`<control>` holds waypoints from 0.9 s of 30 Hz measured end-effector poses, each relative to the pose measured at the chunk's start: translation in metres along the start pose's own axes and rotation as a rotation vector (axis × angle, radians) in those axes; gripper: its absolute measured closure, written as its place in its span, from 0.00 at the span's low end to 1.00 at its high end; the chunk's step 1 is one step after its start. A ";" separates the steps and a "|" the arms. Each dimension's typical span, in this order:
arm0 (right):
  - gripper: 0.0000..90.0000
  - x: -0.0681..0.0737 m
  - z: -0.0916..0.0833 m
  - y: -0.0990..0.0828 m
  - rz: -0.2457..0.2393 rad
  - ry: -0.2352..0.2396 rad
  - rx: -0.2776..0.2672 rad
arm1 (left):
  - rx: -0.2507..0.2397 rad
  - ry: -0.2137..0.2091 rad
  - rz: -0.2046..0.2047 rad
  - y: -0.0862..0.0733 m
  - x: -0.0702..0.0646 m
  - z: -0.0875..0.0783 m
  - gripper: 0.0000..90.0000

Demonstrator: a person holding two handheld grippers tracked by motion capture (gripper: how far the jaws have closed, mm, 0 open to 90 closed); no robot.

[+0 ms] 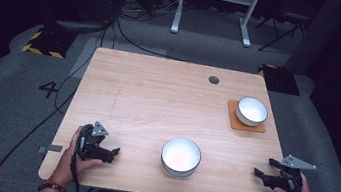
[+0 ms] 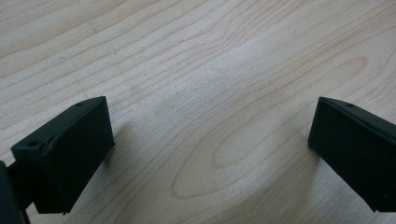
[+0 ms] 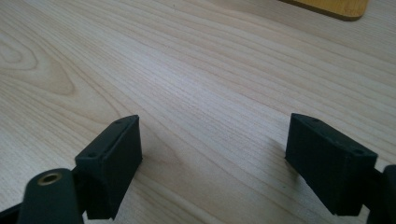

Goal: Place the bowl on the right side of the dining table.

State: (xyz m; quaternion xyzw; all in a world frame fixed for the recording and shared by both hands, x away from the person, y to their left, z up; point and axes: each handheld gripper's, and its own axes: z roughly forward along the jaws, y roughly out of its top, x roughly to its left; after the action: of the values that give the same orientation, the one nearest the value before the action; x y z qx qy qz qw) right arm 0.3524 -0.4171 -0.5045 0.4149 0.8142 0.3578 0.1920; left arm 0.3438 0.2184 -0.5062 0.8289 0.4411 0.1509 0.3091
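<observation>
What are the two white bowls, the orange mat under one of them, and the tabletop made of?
The near bowl and the far bowl look like glazed ceramic or enamel: smooth white insides, darker outer walls. The mat looks like thin wood or cork, flat and matte orange-brown; I can't tell which. The table shows pale wood grain with a smooth, faint sheen, probably laminate or veneer.
</observation>
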 end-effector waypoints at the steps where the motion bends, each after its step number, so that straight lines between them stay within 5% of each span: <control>1: 0.20 0.000 0.000 0.000 -0.003 0.000 0.001 | 0.003 -0.006 -0.004 0.000 0.000 0.000 0.00; 27: 0.20 0.000 0.001 0.001 -0.001 -0.004 0.002 | -0.001 0.001 0.001 0.000 0.000 0.000 0.00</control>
State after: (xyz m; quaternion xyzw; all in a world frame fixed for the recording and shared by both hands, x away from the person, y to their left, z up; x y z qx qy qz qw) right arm 0.3536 -0.4163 -0.5046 0.4155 0.8143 0.3562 0.1934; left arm 0.3439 0.2184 -0.5063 0.8289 0.4409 0.1515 0.3092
